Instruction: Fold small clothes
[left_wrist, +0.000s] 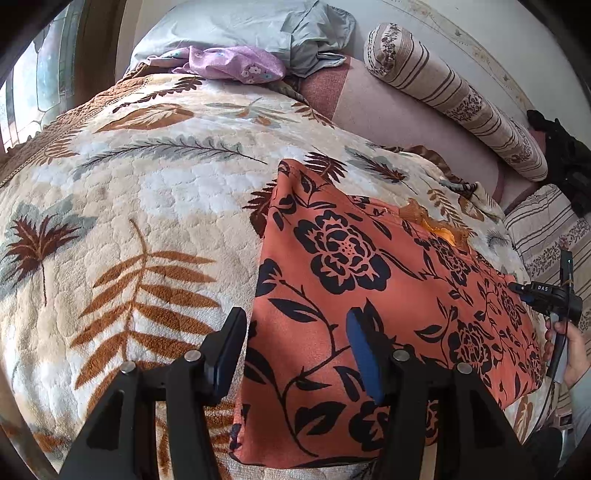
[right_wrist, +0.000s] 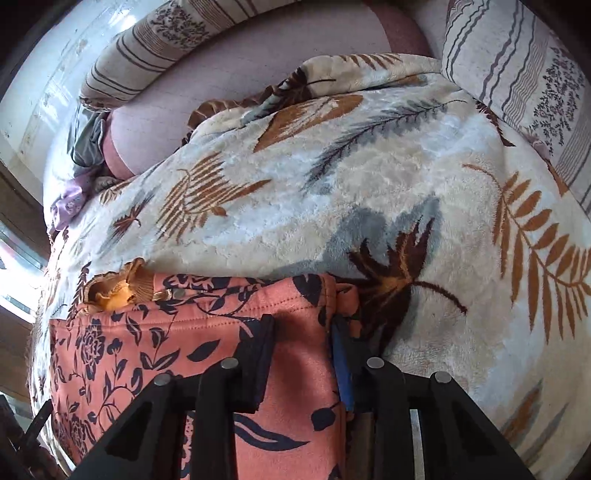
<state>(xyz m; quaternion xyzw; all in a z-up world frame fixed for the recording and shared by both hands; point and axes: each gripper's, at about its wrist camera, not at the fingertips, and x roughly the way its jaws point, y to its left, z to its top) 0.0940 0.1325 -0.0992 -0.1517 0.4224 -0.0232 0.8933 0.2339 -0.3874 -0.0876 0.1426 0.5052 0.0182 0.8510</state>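
On the leaf-print blanket (left_wrist: 147, 206) the orange floral garment (left_wrist: 351, 295) lay flat. Its edge sat at twelve o'clock between the left claw's (left_wrist: 295, 350) released jaws. At three o'clock, the right claw (right_wrist: 303, 343) was clenched on the garment's corner. Lifting both corners evenly should fold it cleanly.

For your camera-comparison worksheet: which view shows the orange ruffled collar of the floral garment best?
The right wrist view: the orange ruffled collar sits close and sharp on the floral garment, its gathers clear. The left wrist view shows the same collar smaller and farther off.
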